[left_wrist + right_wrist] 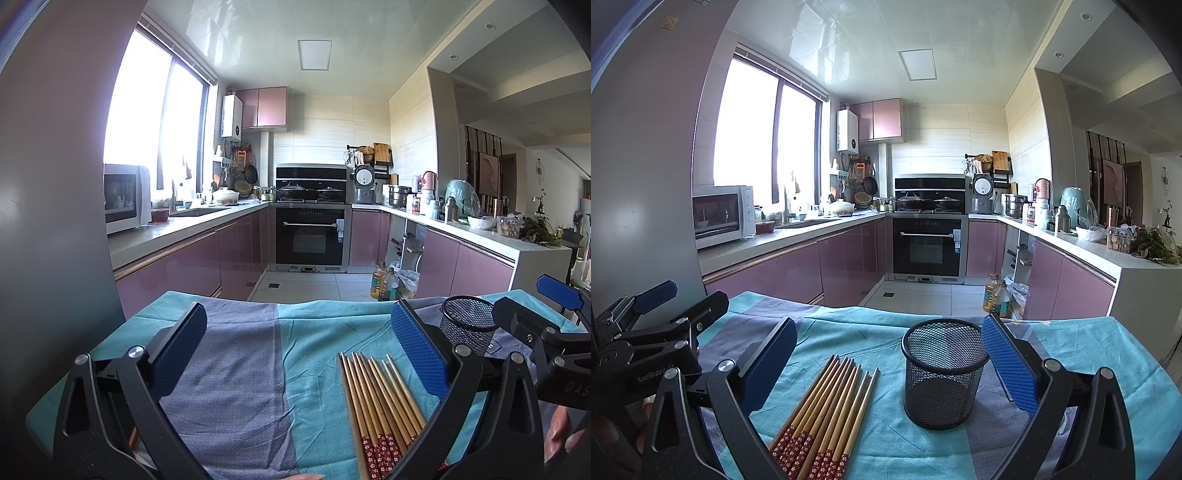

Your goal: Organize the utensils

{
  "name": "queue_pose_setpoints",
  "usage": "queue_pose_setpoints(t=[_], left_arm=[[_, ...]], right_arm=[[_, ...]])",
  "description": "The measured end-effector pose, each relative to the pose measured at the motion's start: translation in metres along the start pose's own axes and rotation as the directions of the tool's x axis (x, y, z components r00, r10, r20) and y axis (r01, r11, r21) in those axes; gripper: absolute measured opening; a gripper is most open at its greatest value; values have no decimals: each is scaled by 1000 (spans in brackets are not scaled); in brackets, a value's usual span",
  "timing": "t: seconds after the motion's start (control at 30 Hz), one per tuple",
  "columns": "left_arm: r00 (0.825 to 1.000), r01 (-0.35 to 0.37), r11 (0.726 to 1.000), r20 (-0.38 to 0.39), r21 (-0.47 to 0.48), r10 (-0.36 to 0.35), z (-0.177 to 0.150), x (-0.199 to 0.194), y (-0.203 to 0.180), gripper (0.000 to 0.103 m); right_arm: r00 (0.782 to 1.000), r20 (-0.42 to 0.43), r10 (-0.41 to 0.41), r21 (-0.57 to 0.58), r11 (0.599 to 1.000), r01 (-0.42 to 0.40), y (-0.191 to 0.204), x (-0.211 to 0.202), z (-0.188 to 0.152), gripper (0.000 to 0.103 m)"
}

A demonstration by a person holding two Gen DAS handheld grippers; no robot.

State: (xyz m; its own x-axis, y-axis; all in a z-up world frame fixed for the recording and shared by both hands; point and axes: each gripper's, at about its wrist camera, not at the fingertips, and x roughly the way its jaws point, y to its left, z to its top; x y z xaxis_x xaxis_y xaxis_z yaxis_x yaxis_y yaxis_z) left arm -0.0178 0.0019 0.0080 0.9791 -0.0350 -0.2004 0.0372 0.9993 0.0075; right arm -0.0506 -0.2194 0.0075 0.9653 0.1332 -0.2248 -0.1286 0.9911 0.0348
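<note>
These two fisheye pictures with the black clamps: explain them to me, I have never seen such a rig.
No robot here: a person holds a two-finger clamp tool in each hand, with a camera on each looking along its blue-padded fingers. One picture comes from the left gripper, one from the right gripper. Both are open and hold nothing. On the teal and grey cloth lie a bunch of wooden chopsticks with red flowered ends and, beside them, an upright, empty black wire-mesh cup.
</note>
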Motion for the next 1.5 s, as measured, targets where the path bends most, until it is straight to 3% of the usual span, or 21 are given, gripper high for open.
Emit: queue_pose_setpoints(t=[0.6, 1.1, 1.27, 1.4, 1.5], left_arm=[[1000, 5, 1000, -5, -2, -5, 1, 1, 0, 99], [998, 23, 1000, -57, -4, -23, 1, 9, -1, 99], [993, 44, 999, -108, 2, -43, -3, 17, -1, 99], [982, 73, 997, -176, 12, -70, -9, 30, 1, 98], [966, 104, 994, -238, 22, -96, -15, 42, 2, 95]], right_arm=[[1000, -3, 8, -1, 1000, -8, 2, 2, 1, 97], [999, -33, 33, 0, 999, -33, 2, 1, 1, 97], [994, -84, 73, -12, 997, -74, 4, 4, -4, 97], [980, -172, 99, -23, 994, -104, 4, 13, -15, 95], [954, -280, 104, -27, 993, -116, 4, 29, -28, 84]])
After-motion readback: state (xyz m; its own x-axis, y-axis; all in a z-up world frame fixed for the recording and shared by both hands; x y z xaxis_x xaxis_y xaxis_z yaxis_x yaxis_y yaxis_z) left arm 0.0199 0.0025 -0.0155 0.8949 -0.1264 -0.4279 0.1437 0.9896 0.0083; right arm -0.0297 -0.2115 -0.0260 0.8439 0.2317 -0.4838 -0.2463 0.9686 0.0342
